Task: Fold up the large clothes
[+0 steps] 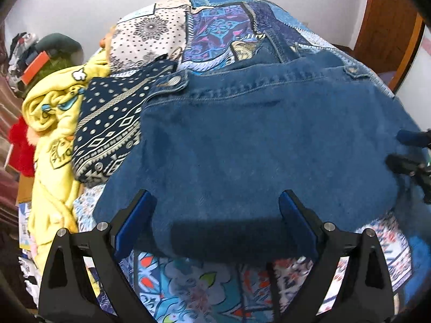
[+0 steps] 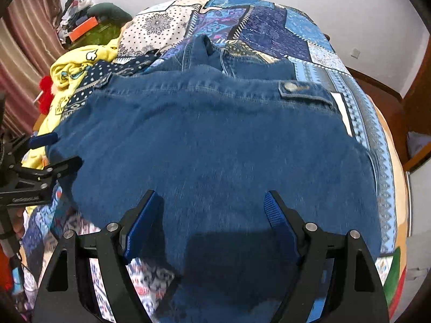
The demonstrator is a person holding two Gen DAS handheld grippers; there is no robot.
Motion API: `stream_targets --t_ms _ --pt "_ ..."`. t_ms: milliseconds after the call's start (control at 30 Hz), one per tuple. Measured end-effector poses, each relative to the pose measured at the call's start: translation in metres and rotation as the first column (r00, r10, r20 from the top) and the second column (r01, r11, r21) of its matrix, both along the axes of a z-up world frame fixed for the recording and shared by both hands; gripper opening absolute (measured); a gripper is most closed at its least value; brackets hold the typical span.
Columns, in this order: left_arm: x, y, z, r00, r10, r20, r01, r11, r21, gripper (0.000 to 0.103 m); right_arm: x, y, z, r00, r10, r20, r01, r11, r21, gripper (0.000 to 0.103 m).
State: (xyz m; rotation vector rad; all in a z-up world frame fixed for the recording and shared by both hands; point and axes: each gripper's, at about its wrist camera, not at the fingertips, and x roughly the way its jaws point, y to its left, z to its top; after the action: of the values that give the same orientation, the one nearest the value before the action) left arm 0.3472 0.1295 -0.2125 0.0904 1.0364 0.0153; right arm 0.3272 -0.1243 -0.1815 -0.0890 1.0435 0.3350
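Denim jacket (image 1: 242, 140) spread on my patterned bedspread (image 1: 215, 21); left gripper (image 1: 216, 202) and right gripper (image 2: 212, 202) above it, jaws wide, yellow garment (image 1: 51, 113) at 9 o'clock.

Both grippers spread wide, nothing between fingers; denim jacket (image 1: 242, 140) fills the space ahead of left gripper (image 1: 216, 202) and right gripper (image 2: 212, 202). Left of left gripper: navy patterned garment (image 1: 113, 123) and yellow garment (image 1: 51, 107) heaped against the jacket edge. Right of right gripper: bare bedspread (image 2: 377, 134) strip up to the bed edge.
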Motion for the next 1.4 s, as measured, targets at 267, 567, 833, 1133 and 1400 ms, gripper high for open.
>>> stream_targets --t_ms 267,567,833,1133,1400 --pt "-0.028 0.044 0.0 0.994 0.105 -0.011 -0.105 0.993 -0.059 0.101 -0.027 -0.051 0.008 0.994 -0.103 0.032 0.103 0.995 -0.015 0.082" --pt "-0.067 0.111 -0.007 0.94 0.34 -0.042 -0.342 0.923 -0.177 0.101 -0.043 -0.111 0.003 0.964 -0.267 -0.006 0.267 0.964 -0.017 0.082" --pt "-0.082 0.117 0.005 0.927 0.373 -0.037 -0.361 0.864 -0.351 0.101 -0.049 -0.102 0.027 0.964 -0.259 0.06 0.261 0.965 -0.028 0.082" --pt "-0.06 0.1 -0.023 0.946 0.299 -0.128 -0.302 0.656 -0.691 0.101 -0.032 -0.051 0.04 0.981 -0.157 0.114 0.153 0.987 0.042 0.082" --pt "-0.039 0.109 -0.064 0.919 0.329 -0.216 -0.352 0.441 -0.826 0.097 -0.013 -0.026 0.017 0.992 -0.112 0.057 0.109 0.993 0.05 0.082"
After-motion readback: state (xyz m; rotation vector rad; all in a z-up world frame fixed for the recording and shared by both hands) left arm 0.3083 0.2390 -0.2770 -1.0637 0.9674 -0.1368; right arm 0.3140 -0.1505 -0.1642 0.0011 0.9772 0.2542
